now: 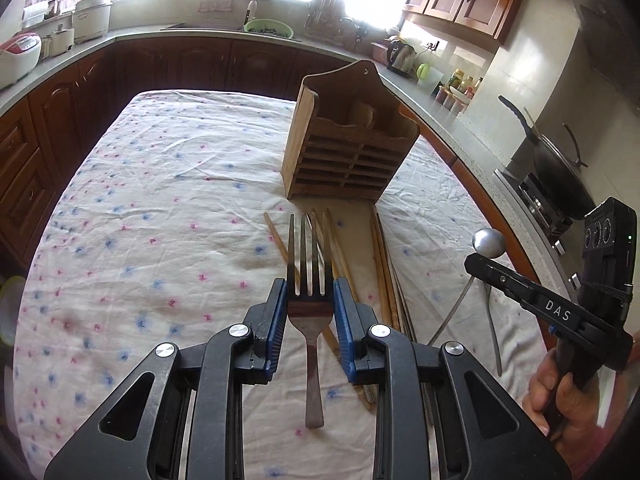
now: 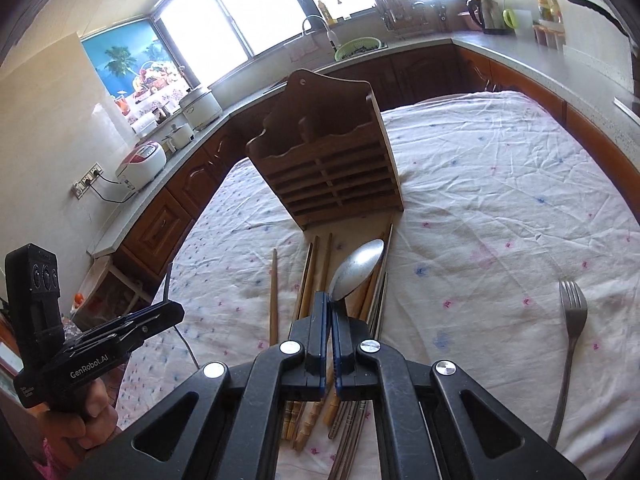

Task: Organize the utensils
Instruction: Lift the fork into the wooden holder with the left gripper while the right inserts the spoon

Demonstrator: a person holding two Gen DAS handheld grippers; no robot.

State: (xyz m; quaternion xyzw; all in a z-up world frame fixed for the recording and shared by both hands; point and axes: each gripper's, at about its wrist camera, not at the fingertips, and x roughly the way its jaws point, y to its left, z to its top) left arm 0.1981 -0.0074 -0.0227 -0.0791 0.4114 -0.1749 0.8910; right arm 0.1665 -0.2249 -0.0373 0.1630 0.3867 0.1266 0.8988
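Left wrist view: a fork (image 1: 311,280) is clamped across its head between the blue pads of the left tool (image 1: 311,300), tines pointing away and handle hanging back above the flowered cloth (image 1: 160,200) on the bench. Chopsticks (image 1: 380,264) are seen lying on the cloth beneath it, in front of a wooden holder (image 1: 348,140). At the right, the right tool (image 1: 480,258) is seen with a spoon (image 1: 488,242) at its tip.

Right wrist view: the right tool (image 2: 330,300) is closed tight on the spoon's (image 2: 356,270) neck, bowl raised above the chopsticks (image 2: 308,280). The holder (image 2: 332,152) stands just beyond. A second fork (image 2: 572,340) lies apart at the right. The left tool (image 2: 172,308) is seen at the left, in a hand (image 2: 90,420).
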